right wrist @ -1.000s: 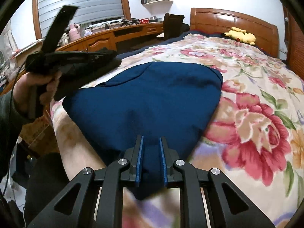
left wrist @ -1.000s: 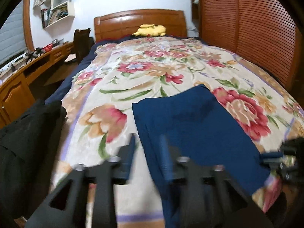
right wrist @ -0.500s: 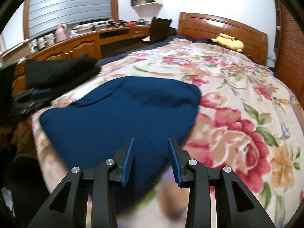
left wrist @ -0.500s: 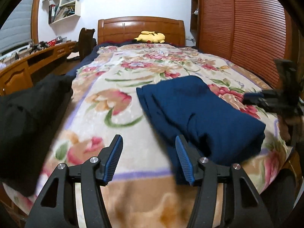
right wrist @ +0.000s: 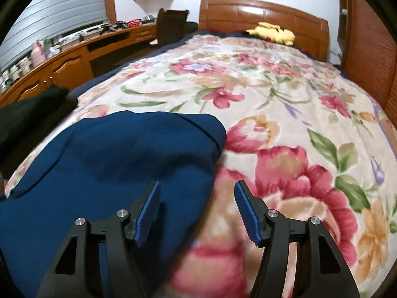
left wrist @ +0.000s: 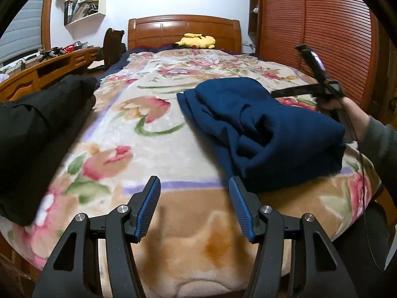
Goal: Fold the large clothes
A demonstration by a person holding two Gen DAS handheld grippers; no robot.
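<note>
Right gripper (right wrist: 197,208) jaws have just been opening; it has let go of the folded blue garment (left wrist: 263,129) and holds nothing. Left gripper (left wrist: 194,206) jaws, also just opened, stand about half apart, empty. Garment lies on the flowered blanket (left wrist: 139,134); black clothes (left wrist: 37,129) sit at the left bed edge.

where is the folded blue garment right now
The folded blue garment lies on the floral blanket near the foot of the bed, right of centre in the left wrist view, with a black garment off to its left.
</note>
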